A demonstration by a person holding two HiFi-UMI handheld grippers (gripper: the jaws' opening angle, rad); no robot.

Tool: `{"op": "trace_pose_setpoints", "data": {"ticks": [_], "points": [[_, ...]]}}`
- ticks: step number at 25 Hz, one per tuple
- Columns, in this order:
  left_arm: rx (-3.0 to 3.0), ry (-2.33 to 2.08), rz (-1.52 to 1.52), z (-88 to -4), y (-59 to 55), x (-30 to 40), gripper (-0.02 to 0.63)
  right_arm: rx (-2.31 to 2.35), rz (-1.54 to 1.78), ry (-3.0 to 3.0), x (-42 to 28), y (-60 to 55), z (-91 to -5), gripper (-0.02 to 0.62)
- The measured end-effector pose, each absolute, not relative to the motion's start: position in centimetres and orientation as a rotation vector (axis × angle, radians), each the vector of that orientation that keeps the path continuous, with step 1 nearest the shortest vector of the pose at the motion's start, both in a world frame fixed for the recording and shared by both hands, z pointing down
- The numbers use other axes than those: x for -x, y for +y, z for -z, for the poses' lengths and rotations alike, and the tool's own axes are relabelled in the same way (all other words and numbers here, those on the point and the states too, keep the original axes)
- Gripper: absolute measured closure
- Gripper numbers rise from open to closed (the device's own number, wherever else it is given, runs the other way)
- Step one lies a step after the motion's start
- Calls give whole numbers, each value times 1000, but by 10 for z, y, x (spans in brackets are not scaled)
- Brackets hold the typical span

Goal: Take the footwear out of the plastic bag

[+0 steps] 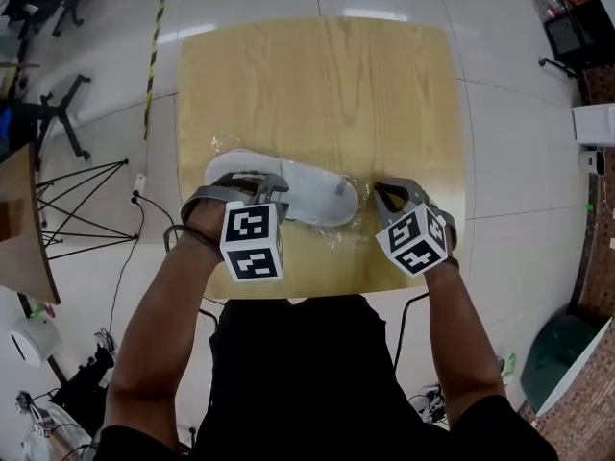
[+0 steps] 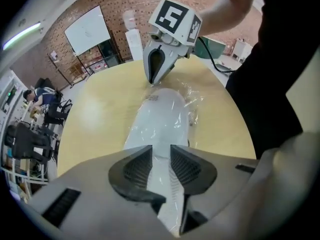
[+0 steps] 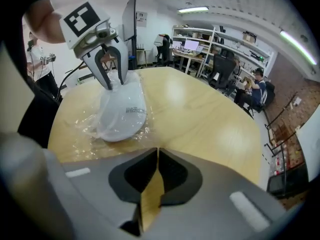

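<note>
- White slipper [image 1: 288, 188] lies sealed inside a clear plastic bag [image 3: 82, 131] on the wooden desk [image 1: 317, 84].
- Left gripper [image 2: 161, 149]: fingers apart, straddling one end of the bagged slipper.
- Right gripper [image 3: 156, 151]: fingers together, tips at the bag's opposite end; I cannot tell if film is pinched.
- Progress: seemingly none, so opening the bag and drawing the slipper out both remain.

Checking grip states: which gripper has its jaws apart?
The left gripper, jaws apart over the bagged slipper; the right gripper has them together.
</note>
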State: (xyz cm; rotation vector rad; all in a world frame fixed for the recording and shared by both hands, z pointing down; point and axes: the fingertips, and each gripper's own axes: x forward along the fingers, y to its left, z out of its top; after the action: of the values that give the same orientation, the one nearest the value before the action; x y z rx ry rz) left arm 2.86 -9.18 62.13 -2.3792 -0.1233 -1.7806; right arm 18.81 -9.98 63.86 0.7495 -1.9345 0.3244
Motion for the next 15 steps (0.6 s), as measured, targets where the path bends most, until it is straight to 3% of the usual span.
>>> {"op": "trace_pose_setpoints", "data": {"ticks": [9, 15], "points": [[2547, -25, 1781, -625, -94, -27, 506, -953, -392, -1907, -217, -111, -629, 592], [2573, -37, 1773, -624, -94, -30, 508, -728, -575, -2116, -159, -42, -610, 581]]}}
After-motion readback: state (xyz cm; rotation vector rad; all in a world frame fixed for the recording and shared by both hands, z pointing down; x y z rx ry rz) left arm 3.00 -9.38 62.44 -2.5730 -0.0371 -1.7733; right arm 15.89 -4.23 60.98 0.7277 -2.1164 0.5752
